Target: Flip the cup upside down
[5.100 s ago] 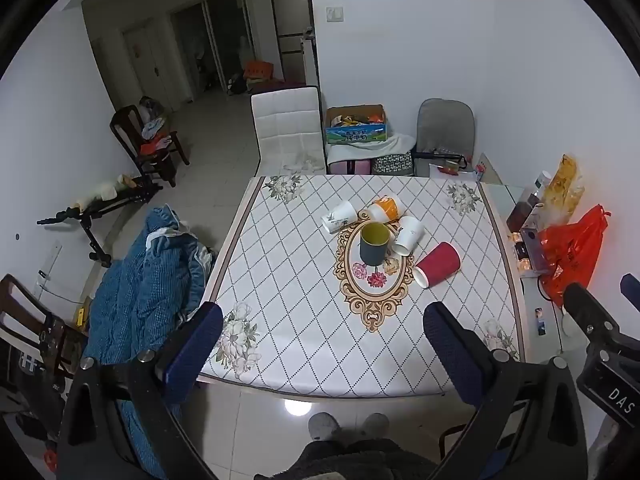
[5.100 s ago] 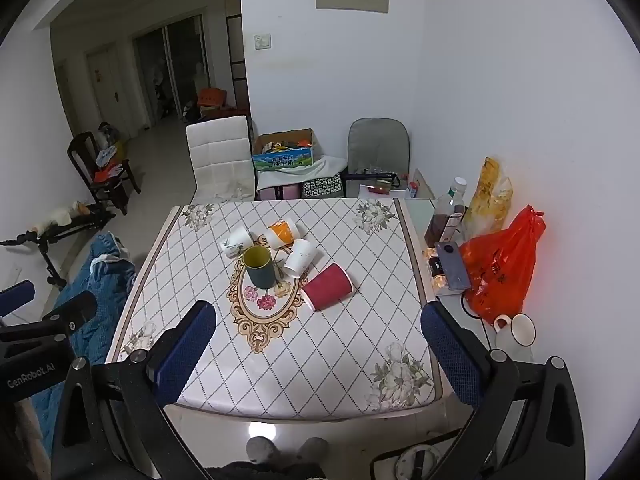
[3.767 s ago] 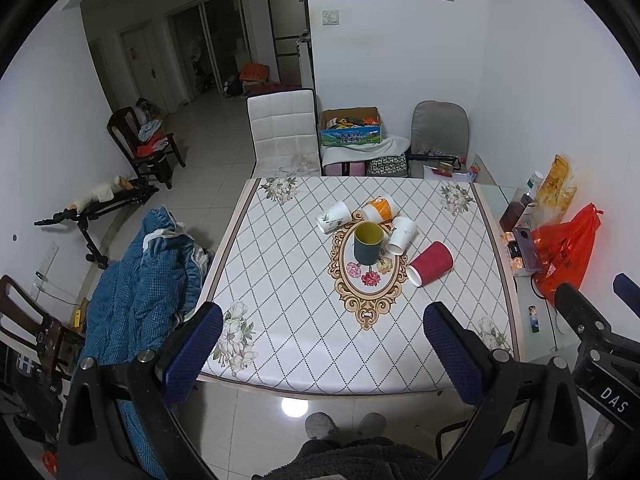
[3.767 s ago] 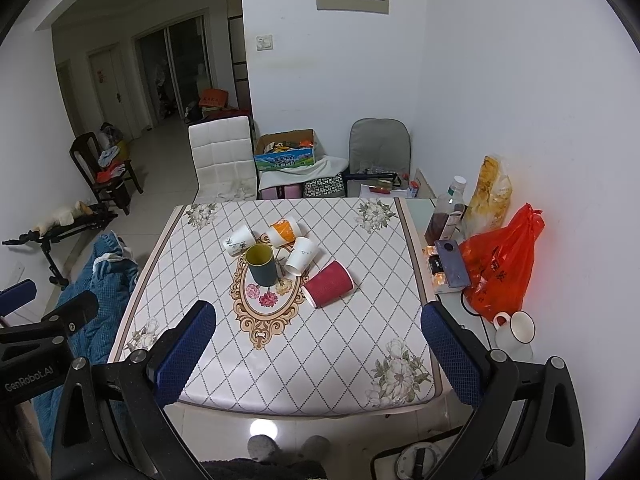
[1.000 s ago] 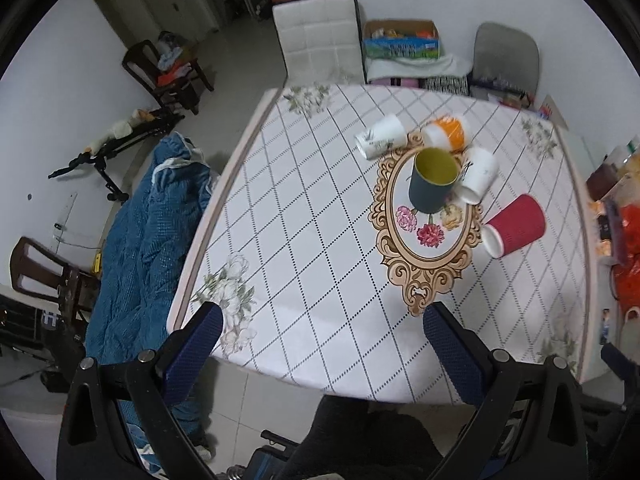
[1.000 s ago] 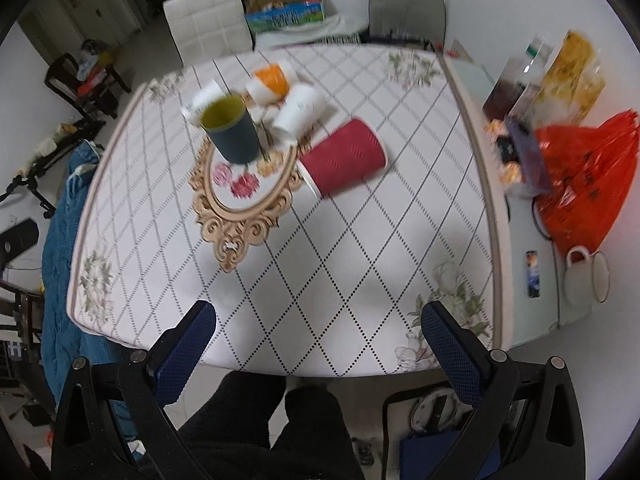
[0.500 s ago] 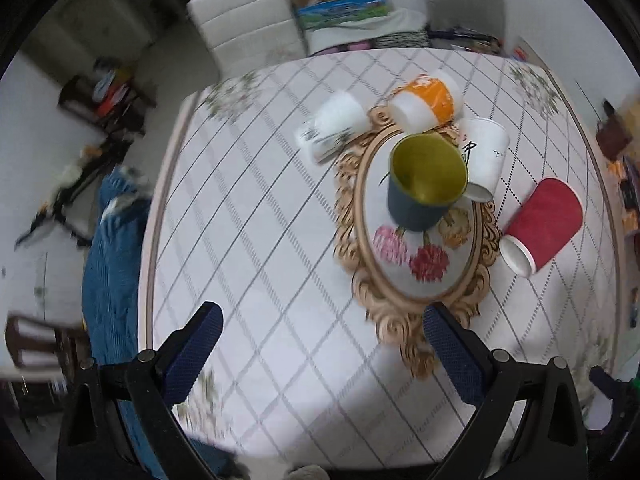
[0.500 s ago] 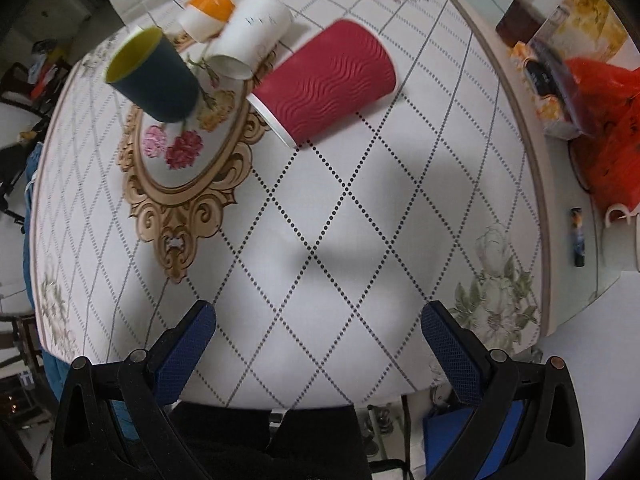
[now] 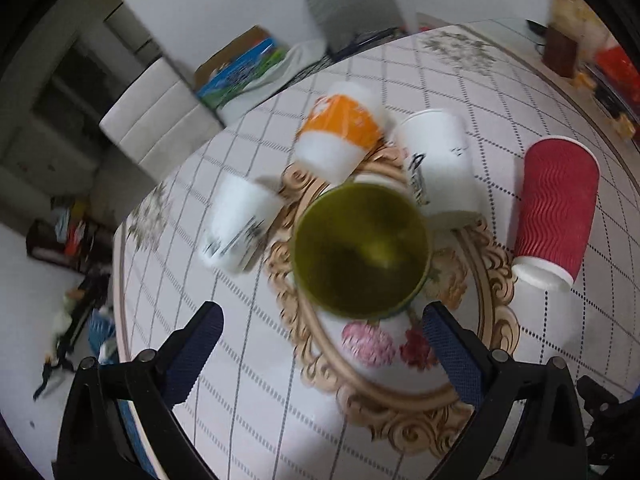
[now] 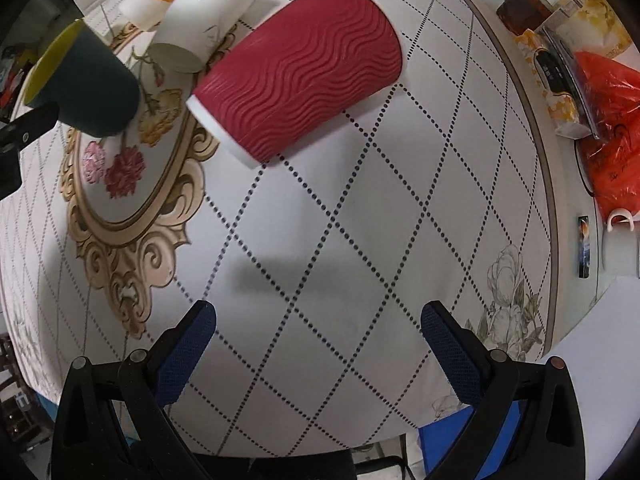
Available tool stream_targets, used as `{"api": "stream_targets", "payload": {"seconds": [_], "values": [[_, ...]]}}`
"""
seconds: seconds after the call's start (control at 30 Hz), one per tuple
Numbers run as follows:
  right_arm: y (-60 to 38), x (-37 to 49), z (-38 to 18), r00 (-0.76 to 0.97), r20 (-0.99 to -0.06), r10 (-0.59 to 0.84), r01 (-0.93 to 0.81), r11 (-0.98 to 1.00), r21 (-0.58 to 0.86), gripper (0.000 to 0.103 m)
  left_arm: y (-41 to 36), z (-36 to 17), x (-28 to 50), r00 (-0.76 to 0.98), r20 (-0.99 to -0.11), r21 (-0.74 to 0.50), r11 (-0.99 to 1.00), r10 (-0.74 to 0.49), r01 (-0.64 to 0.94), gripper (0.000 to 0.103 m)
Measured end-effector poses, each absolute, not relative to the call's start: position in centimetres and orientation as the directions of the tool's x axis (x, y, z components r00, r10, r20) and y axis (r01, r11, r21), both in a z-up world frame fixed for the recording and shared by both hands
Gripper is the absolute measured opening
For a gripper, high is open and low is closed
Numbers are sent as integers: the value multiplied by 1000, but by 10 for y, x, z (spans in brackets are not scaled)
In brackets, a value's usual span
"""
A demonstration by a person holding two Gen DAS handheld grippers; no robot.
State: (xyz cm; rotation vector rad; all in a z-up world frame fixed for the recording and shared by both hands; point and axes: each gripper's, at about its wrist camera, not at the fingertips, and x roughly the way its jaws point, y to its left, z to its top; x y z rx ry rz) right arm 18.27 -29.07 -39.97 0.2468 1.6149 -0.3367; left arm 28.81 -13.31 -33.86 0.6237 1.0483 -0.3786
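Note:
A dark blue cup with a yellow-green inside (image 9: pixel 360 250) stands upright on the ornate oval print of the tablecloth (image 9: pixel 400 400). My left gripper (image 9: pixel 320 344) hangs open just above and in front of it, its fingers wider than the cup. The same cup (image 10: pixel 86 80) shows at the upper left of the right wrist view. A red ribbed paper cup (image 10: pixel 298 68) lies on its side beyond my right gripper (image 10: pixel 316 336), which is open over bare tablecloth. The red cup (image 9: pixel 554 204) also lies right of the blue one.
An orange-and-white cup (image 9: pixel 340 136) and two white cups (image 9: pixel 438 160) (image 9: pixel 240 220) lie on their sides around the blue cup. A red plastic bag (image 10: pixel 608 132), boxes and a white mug (image 10: pixel 620 240) crowd the right-hand shelf. Chairs (image 9: pixel 160 120) stand beyond the table.
Both grippers have dropped from high above the table to close over it. The left one now hovers at the blue cup; the right one has come near the red cup.

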Motion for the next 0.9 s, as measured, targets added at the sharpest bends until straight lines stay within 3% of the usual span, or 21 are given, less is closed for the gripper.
{"api": "stream_targets", "payload": {"seconds": [0.53, 0.83, 0.9], "values": [[-302, 206, -424, -140, -986, -86, 362, 923, -132, 103, -160, -359, 308, 442, -887, 168, 799, -133, 578, 101], [-299, 213, -420, -137, -985, -108, 352, 924, -151, 103, -161, -360, 316, 483, -864, 169, 821, -143, 545, 72], [-297, 214, -419, -135, -985, -111, 350, 924, -153, 103, -160, -359, 320, 480, -864, 155, 828, -151, 539, 72]]}}
